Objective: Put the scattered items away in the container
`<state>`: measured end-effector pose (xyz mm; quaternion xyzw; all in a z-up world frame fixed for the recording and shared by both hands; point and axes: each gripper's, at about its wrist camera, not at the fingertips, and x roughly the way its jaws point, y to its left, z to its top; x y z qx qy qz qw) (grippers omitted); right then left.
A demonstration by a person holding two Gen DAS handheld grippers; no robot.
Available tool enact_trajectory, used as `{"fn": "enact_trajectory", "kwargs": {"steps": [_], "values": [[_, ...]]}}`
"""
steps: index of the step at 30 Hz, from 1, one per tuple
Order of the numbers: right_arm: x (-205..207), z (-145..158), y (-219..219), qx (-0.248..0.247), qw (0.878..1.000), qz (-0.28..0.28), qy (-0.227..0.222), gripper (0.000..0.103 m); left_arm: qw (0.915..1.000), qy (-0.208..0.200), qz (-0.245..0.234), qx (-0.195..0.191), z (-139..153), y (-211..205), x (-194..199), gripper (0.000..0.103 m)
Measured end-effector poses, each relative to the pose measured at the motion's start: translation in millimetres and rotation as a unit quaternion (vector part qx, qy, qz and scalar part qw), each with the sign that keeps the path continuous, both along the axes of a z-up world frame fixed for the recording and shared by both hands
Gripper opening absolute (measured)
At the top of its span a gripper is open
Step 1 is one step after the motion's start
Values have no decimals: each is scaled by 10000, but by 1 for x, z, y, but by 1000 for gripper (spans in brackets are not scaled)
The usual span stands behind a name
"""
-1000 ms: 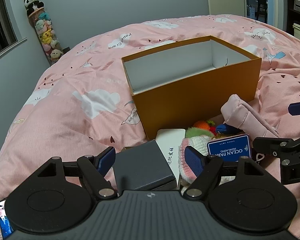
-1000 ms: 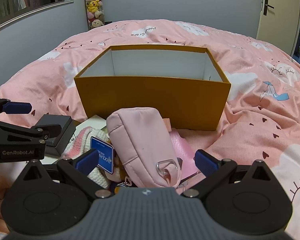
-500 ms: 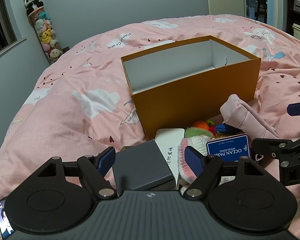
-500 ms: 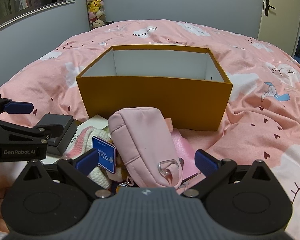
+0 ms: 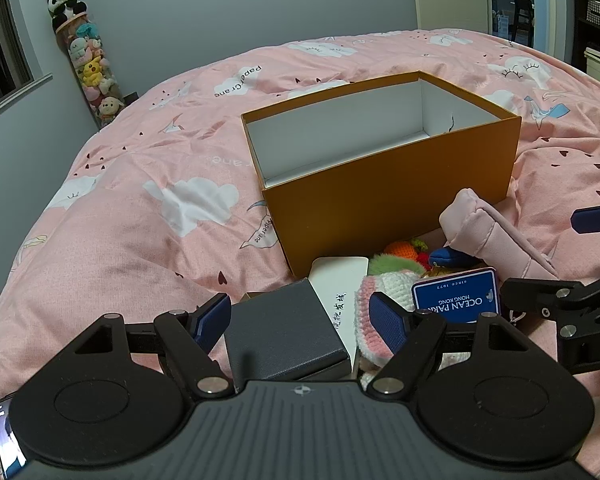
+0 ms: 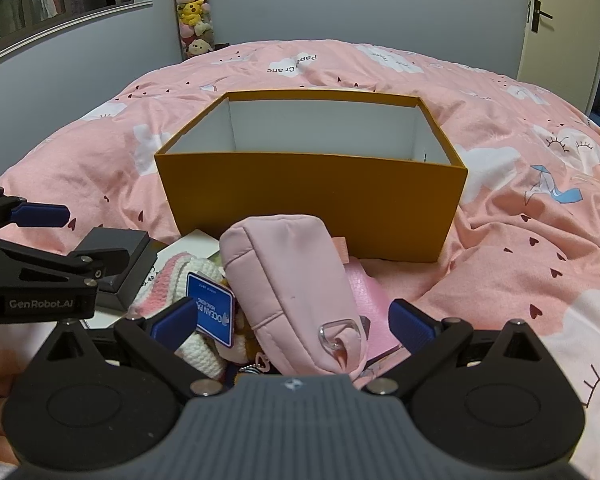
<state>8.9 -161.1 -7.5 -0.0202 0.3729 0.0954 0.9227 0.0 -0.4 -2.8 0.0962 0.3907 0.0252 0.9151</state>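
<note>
Left wrist view: left gripper (image 5: 298, 318) had jaws wide open w/ nothing held, straddling the dark grey box (image 5: 284, 334) on the bed (image 5: 140, 208); orange container (image 5: 380, 160) just beyond looked empty.

Right wrist view: right gripper (image 6: 292, 322) jaws also wide, unloaded, around the pink pouch (image 6: 292, 288), which lay in front of the container. Step looked like pre-grasp; next: close, lift over the rim.

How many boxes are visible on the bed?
2: the open orange box at mid-bed, and the small dark grey box between the left gripper's fingers. The pile may hide others.
</note>
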Motion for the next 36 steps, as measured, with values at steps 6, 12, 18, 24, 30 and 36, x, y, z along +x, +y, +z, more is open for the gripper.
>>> {"fn": "enact_trajectory", "kwargs": {"steps": [6, 12, 18, 24, 30, 36], "values": [[1, 2, 2, -18, 9999, 151, -28, 91, 9998, 7, -156, -123, 9, 9, -2, 84], [1, 6, 12, -83, 9980, 608, -158, 70, 9994, 151, -159, -258, 20, 27, 1, 71], [8, 13, 25, -71, 9937, 1090, -267, 57, 9966, 555, 48, -603, 20, 53, 9, 62], [22, 21, 43, -80, 9853, 1652, -423, 45, 9911, 884, 194, -978, 8, 71, 17, 62], [42, 12, 69, 57, 9757, 2190, -77, 45, 9794, 1156, 452, -1594, -7, 93, 27, 66], [53, -5, 92, -19, 9632, 2671, 307, 39, 9610, 1440, 611, -2279, -20, 110, 38, 73]]}}
